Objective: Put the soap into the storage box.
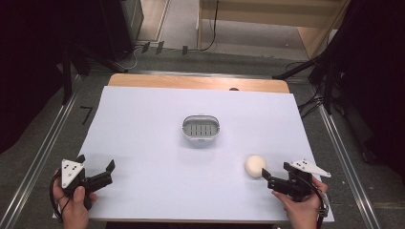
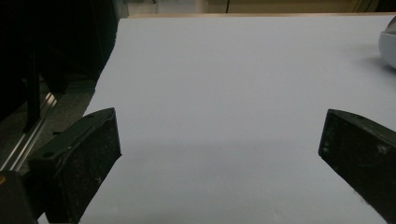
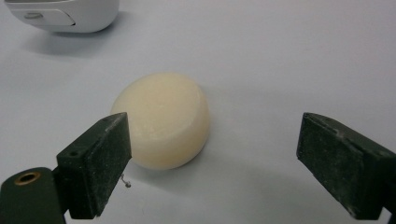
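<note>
Cream-coloured and waxy-looking, a round bar of soap (image 1: 255,166) lies at lower right of the high view on a pale sheet, just ahead of the right gripper (image 1: 270,177), whose jaws stand wide and hold nothing. In the right gripper view the soap (image 3: 162,119) sits left of centre, close against the left jaw and well clear of the right one, so the tongs are not yet centred on it. It looks solid and fairly light, a domed puck with a smooth skin that is likely to slip under hard pads; a moderate squeeze across its straight sides, low and level, seems the safest hold, since a grip on the rounded top could pop it free. A small white dish (image 1: 201,128) with a slotted grey floor waits at the middle of the high view, well apart from the soap. At lower left, the left gripper (image 1: 97,168) is held over bare sheet, jaws also spread wide and empty; the left gripper view catches an edge of the dish (image 2: 387,46) at upper right. The sheet (image 1: 143,129) covers a wooden table (image 1: 198,82), with grey floor, metal rails, cables and dark stands around it.
</note>
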`<state>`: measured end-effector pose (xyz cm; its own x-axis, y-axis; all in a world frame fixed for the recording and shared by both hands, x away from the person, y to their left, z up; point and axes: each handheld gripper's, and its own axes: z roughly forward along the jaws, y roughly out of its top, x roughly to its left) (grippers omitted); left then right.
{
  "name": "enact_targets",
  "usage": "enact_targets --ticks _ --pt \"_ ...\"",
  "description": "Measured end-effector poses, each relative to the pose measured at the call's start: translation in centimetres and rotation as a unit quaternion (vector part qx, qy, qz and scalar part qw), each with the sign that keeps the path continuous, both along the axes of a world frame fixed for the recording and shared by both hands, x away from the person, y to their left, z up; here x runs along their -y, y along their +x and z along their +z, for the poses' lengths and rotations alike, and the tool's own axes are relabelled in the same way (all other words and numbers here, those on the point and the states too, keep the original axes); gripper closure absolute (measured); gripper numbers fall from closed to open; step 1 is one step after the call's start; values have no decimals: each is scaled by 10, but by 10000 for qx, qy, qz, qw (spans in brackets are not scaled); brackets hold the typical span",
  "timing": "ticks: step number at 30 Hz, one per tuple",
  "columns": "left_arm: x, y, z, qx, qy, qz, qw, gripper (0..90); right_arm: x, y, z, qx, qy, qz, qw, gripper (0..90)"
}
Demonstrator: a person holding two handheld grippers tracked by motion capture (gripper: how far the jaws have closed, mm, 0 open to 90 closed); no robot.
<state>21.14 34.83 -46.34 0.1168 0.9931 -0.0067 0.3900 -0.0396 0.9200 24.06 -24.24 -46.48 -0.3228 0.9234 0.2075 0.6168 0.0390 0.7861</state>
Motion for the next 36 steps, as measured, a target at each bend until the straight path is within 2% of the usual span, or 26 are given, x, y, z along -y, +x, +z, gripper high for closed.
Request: enact_targets --ticks 5,11,19,36 --pt "0 0 0 3 -14 7 10000 0 -6 1 -1 -25 -112 17 9999 131" --pt "0 0 0 -4 -6 -4 10000 0 -15 2 -1 -47 -72 105 9999 133" --pt "0 0 0 -2 -4 -2 10000 0 -26 3 -2 -53 -126 50 9999 129" --pt "0 0 0 -7 -1 1 10000 0 -41 16 -15 -340 -350 66 9988 129"
